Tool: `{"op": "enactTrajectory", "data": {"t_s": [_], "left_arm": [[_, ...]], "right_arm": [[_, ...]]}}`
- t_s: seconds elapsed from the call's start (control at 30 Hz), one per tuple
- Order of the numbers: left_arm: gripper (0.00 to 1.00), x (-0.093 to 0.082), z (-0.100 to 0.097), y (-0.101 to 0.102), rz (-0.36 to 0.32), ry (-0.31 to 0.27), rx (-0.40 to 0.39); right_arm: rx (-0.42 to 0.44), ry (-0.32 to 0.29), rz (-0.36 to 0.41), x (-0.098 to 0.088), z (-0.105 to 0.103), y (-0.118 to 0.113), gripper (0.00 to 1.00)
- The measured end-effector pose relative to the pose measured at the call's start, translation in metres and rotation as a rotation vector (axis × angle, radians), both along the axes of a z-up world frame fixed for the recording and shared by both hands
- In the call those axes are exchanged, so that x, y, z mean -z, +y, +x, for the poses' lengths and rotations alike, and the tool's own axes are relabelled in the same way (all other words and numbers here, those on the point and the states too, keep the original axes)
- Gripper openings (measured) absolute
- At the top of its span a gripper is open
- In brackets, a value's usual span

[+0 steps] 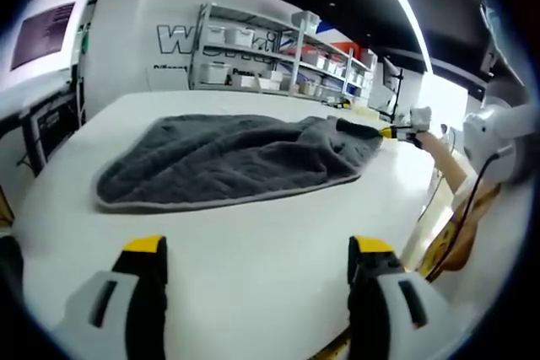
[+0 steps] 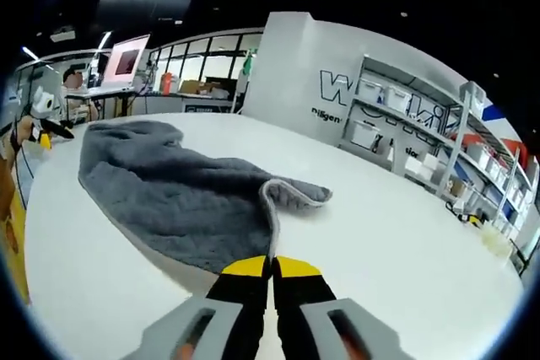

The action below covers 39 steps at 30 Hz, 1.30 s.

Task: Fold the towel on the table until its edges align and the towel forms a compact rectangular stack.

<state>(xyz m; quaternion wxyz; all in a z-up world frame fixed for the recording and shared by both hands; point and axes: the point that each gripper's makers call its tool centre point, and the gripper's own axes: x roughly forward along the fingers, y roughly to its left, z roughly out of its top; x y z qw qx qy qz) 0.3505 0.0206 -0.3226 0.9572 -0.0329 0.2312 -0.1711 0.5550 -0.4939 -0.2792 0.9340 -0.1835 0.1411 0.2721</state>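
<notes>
A grey towel (image 1: 236,158) lies rumpled and roughly spread across the white table (image 1: 253,242). In the left gripper view my left gripper (image 1: 258,246) hovers open over bare table, short of the towel's near hem, with nothing between its jaws. The right gripper (image 1: 403,132) shows at the towel's far right corner, pinching it. In the right gripper view my right gripper (image 2: 271,268) is shut on the towel (image 2: 177,200), whose pale hem runs straight down into the jaws, with a small flap folded over just beyond. The left gripper (image 2: 44,131) shows small at the far left, off the cloth.
Metal shelving (image 1: 270,56) with white bins stands behind the table against a white wall. A monitor (image 1: 42,35) sits at the left, with desks and another screen (image 2: 125,61) further off. The person's arm (image 1: 451,166) reaches in on the right, by the table's edge.
</notes>
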Motion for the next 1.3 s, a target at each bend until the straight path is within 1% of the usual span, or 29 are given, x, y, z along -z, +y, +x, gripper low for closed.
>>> {"op": "enactTrajectory", "data": {"t_s": [0.1, 0.2, 0.23, 0.47, 0.77, 1.03, 1.13, 1.3], "left_arm": [[0.93, 0.0, 0.0, -0.001, -0.001, -0.001, 0.003], [0.93, 0.0, 0.001, -0.001, -0.001, -0.001, 0.003], [0.93, 0.0, 0.001, -0.001, -0.001, 0.0, 0.004], [0.93, 0.0, 0.002, -0.001, -0.002, -0.001, 0.007], [0.93, 0.0, 0.002, -0.002, -0.003, -0.004, 0.013], [0.93, -0.001, 0.003, -0.003, -0.001, -0.007, 0.016], [0.93, 0.0, 0.003, -0.003, -0.001, -0.005, 0.017], [0.93, 0.0, 0.003, -0.002, -0.002, -0.004, 0.015]], "right_arm": [[0.012, -0.051, -0.008, -0.017, -0.005, -0.002, 0.02], [0.016, -0.075, -0.015, -0.025, -0.009, -0.003, 0.02], [0.025, -0.098, -0.02, -0.032, -0.013, -0.005, 0.02], [0.065, -0.146, -0.03, -0.049, -0.027, -0.021, 0.02], [0.123, -0.188, -0.013, -0.062, -0.04, -0.041, 0.02], [0.151, -0.227, -0.013, -0.072, -0.044, -0.045, 0.02], [0.179, -0.243, -0.01, -0.076, -0.046, -0.054, 0.02], [0.218, -0.247, -0.003, -0.076, -0.05, -0.069, 0.02]]}}
